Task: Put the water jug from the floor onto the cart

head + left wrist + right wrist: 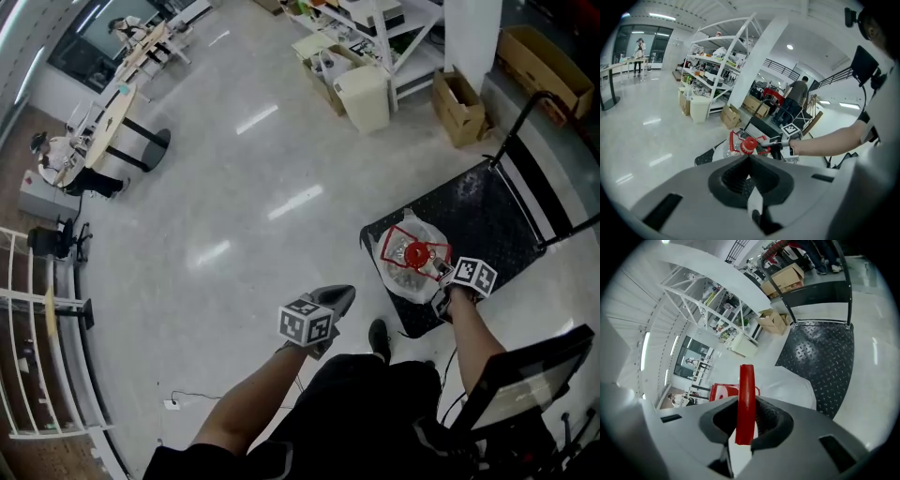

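At the cart's (487, 211) near left corner the water jug (412, 258) seems set down, handle (746, 394) pinched by right gripper (442, 274), left gripper (749, 161) closed empty; release is needed next.

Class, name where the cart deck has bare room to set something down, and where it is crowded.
Bare: the cart deck between the water jug and the push handle end. Crowded: the deck's near corner, where the jug is, with the right gripper shut on its red handle.
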`<action>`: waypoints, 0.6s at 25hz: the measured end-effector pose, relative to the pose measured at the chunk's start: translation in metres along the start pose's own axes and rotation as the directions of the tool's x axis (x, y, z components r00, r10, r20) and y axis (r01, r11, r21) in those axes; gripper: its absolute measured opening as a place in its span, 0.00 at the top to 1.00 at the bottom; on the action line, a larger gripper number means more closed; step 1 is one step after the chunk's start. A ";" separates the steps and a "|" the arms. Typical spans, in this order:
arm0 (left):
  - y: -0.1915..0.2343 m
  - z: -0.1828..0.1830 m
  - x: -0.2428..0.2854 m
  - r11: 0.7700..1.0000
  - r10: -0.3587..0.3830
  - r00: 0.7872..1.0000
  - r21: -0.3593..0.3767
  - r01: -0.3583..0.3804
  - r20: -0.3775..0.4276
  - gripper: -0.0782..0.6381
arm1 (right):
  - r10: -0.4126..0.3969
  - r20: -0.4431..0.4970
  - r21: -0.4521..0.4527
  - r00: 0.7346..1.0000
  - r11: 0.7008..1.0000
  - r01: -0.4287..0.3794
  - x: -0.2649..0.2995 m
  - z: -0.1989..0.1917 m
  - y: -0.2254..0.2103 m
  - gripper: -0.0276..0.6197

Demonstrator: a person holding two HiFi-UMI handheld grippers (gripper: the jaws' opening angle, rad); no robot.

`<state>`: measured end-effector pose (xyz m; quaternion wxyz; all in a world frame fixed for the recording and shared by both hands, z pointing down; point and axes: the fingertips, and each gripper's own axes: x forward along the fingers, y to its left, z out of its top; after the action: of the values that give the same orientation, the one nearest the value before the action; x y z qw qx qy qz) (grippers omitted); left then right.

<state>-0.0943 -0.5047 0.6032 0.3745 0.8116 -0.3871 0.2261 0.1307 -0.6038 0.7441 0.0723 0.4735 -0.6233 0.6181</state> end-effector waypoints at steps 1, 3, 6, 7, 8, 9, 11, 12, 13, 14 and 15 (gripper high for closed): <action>-0.006 0.000 0.001 1.000 -0.007 1.000 0.006 0.007 -0.002 0.89 | -0.005 -0.010 0.005 1.000 1.000 0.005 -0.002 -0.004 -0.007 0.86; -0.020 0.001 0.003 1.000 -0.018 1.000 0.024 0.019 -0.008 0.89 | -0.013 -0.004 0.014 1.000 1.000 0.013 -0.006 -0.006 -0.017 0.86; -0.038 0.001 0.004 0.998 -0.021 1.000 0.050 0.022 -0.020 0.89 | -0.001 0.015 -0.006 1.000 1.000 0.001 -0.011 -0.004 -0.019 0.85; -0.044 -0.001 0.004 0.998 -0.020 1.000 0.055 0.021 -0.024 0.89 | 0.002 0.014 -0.022 1.000 1.000 -0.002 -0.012 -0.004 -0.019 0.85; -0.048 -0.003 0.004 0.998 -0.018 0.999 0.058 0.020 -0.027 0.89 | 0.005 0.014 -0.033 1.000 0.999 -0.004 -0.013 -0.004 -0.019 0.85; -0.052 -0.005 0.004 0.998 -0.016 0.999 0.061 0.018 -0.028 0.89 | 0.009 0.016 -0.036 1.000 0.999 -0.009 -0.014 -0.003 -0.020 0.84; -0.054 -0.007 0.004 0.998 -0.006 1.000 0.068 0.007 -0.020 0.89 | 0.028 0.027 -0.025 0.999 0.999 -0.028 -0.016 -0.001 -0.021 0.71; -0.055 -0.008 0.003 0.998 0.001 1.000 0.070 0.000 -0.012 0.89 | 0.040 0.035 -0.023 0.999 0.999 -0.039 -0.019 0.000 -0.022 0.68; -0.057 -0.010 0.003 0.997 0.005 1.000 0.071 -0.004 -0.006 0.89 | 0.046 0.043 -0.025 0.998 0.999 -0.045 -0.026 0.000 -0.024 0.68; -0.060 -0.011 0.004 0.997 0.005 1.000 0.073 -0.005 -0.001 0.89 | 0.044 0.052 -0.029 0.998 0.999 -0.043 -0.037 -0.001 -0.030 0.68; -0.065 -0.013 0.004 0.997 0.003 1.000 0.076 -0.003 0.002 0.89 | 0.035 0.062 -0.033 0.997 0.999 -0.033 -0.049 -0.002 -0.037 0.68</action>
<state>-0.0413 -0.4691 0.5862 0.3424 0.8251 -0.3798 0.2403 0.1816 -0.5691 0.7373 0.0498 0.4805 -0.6430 0.5943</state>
